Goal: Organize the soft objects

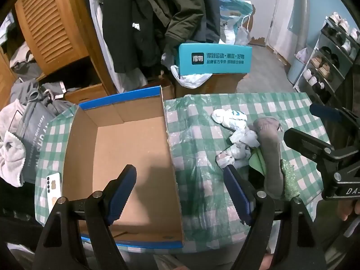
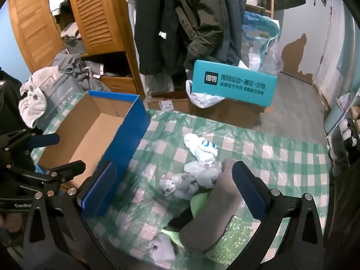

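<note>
The soft pile [image 2: 202, 193] lay at lower centre of the right wrist view on the bench [image 2: 292, 157]: a grey sock [image 2: 213, 211], crumpled bags [image 2: 193, 180], green cloth. Judged light and limp, it was best pinched mid-fold. The box [image 1: 126, 157] was seen empty. Both tools, left [image 1: 180, 193] and right [image 2: 177, 191], were spread wide, nothing gripped.

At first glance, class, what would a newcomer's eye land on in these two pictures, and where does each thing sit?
First, the open cardboard box with blue outer walls, standing empty at the left end of the green-checked tablecloth. Next, the jumble of soft things to its right: a grey sock lying over crumpled white bags and a strip of green bubble wrap. Behind the table, a bright teal box sits under hanging dark coats.
</note>
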`<state>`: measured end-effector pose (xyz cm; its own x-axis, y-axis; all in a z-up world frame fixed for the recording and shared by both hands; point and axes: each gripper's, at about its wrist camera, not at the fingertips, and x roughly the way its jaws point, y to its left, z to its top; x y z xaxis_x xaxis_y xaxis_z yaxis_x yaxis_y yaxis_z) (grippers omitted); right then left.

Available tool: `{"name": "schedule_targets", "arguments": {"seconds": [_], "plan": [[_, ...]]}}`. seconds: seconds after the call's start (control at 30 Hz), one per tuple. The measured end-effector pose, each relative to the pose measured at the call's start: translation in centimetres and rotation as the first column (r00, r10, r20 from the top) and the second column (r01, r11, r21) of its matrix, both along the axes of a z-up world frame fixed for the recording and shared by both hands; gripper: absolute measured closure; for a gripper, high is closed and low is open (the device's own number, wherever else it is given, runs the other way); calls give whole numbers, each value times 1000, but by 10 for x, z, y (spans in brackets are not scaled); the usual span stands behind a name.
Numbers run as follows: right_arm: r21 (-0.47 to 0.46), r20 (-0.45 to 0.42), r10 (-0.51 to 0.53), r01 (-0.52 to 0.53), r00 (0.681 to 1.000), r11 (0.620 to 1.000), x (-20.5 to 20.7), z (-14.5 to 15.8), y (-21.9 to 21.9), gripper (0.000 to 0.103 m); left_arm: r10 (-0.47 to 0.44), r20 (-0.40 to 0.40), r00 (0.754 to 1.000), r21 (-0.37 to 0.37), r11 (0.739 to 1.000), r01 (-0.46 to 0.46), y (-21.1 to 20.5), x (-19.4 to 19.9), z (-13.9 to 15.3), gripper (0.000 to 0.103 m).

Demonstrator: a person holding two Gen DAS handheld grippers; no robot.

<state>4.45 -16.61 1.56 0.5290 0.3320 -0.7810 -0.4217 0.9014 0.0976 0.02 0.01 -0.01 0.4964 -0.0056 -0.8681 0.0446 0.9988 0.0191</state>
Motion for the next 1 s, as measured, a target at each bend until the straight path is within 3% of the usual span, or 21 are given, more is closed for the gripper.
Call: {"name": "schedule_targets", "arguments": {"seconds": [0.47, 1.0], "plan": [[-2, 1, 0, 0, 1000, 1000, 1, 0, 1, 1, -22, 34, 999, -5, 1000, 22, -4, -3, 2, 22], [-9, -11, 3, -3, 1000, 1000, -1, -5, -2, 1, -27, 11, 1000, -19, 999, 27, -6, -6, -3, 22]]}}
